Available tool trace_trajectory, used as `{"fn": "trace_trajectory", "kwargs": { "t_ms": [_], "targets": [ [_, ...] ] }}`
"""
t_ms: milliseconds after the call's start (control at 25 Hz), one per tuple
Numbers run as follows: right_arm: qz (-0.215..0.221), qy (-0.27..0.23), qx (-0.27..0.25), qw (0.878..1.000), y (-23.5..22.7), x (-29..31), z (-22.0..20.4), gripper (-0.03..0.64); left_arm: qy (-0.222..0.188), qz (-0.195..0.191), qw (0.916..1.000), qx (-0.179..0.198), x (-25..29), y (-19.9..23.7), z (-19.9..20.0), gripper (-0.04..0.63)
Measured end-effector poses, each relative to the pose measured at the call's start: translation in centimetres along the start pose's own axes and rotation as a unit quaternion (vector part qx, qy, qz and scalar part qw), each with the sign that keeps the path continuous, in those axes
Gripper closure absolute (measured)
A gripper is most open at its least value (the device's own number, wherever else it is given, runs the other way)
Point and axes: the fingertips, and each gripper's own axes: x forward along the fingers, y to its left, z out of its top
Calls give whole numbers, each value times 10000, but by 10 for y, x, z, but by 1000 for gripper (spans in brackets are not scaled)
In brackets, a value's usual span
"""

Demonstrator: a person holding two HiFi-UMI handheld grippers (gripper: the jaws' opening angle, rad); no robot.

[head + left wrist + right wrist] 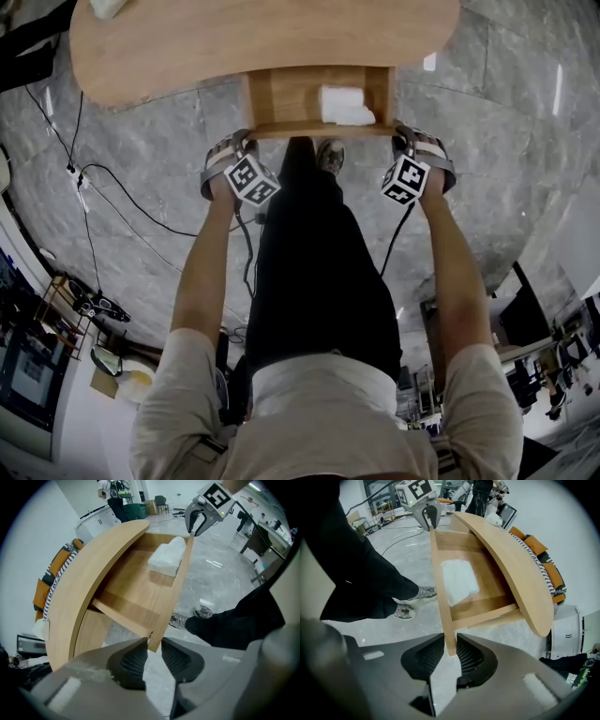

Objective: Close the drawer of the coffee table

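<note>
The wooden coffee table (262, 37) has its drawer (281, 98) pulled out toward me, with a white folded pack (344, 103) lying inside. My left gripper (246, 139) sits at the left end of the drawer front (319, 131). In the left gripper view the panel's lower corner (154, 641) stands between that gripper's (152, 652) tips, and the jaws look open around it. My right gripper (405, 139) is at the right end. In the right gripper view its pads (450, 656) close on the front panel (440, 583) from both sides.
A person's dark trouser leg and shoe (330, 155) stand just in front of the drawer, between my arms. Cables (122, 187) run over the grey marble floor at left. An orange striped seat (54, 573) stands behind the table. A white item (108, 7) rests on the tabletop.
</note>
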Motion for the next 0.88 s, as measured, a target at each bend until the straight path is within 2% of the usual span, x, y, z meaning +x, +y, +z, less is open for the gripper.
{"fn": "trace_trajectory", "kwargs": {
  "t_ms": [200, 880],
  "targets": [
    [-1, -6, 49, 10000, -9, 3, 0, 528, 47, -40, 9999, -88, 2, 6, 5, 474],
    [-18, 77, 246, 9997, -28, 5, 5, 526, 67, -93, 9999, -23, 5, 27, 12, 474]
  ]
}}
